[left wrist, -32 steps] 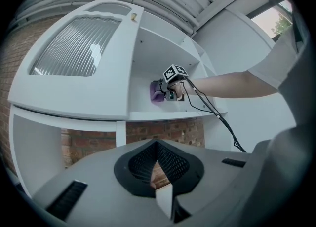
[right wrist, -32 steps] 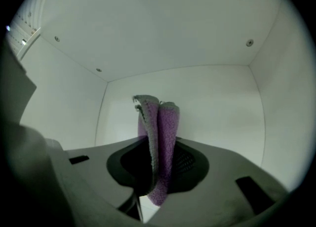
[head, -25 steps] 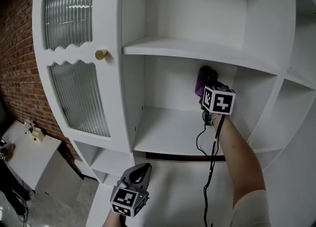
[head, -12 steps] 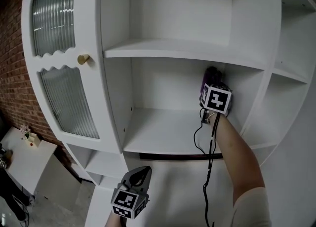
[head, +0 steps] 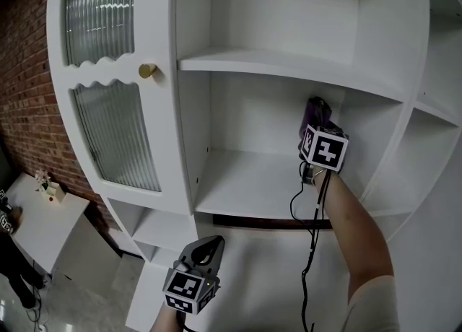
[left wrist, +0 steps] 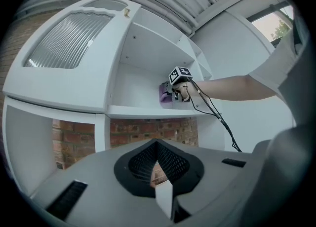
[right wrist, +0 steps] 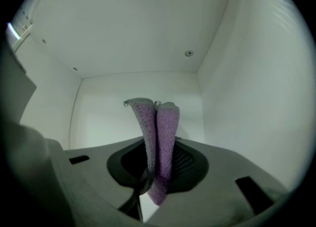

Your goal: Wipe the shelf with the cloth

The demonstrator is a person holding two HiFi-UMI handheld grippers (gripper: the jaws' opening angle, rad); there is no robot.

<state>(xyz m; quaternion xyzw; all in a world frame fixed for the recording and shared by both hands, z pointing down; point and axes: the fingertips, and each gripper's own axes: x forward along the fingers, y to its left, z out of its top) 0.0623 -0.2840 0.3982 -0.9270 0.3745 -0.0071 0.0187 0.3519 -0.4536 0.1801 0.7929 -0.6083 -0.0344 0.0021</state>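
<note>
R gripper [head: 318, 130] has slid toward the back-right corner, clamped on cloth [right wrist: 160, 132], so shelf [head: 245, 190] wipe looks under way; L gripper [head: 204, 251] hangs low, jaws together, empty.

Head camera facing shelf [head: 253, 188] (shared)

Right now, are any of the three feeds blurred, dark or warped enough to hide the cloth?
Head view: sharp, evenly lit, cloth partly behind the right gripper. Left gripper view: strong fisheye, black corners, cloth tiny but visible. Right gripper view: dimmer, soft, vignetted, cloth plain at centre.
</note>
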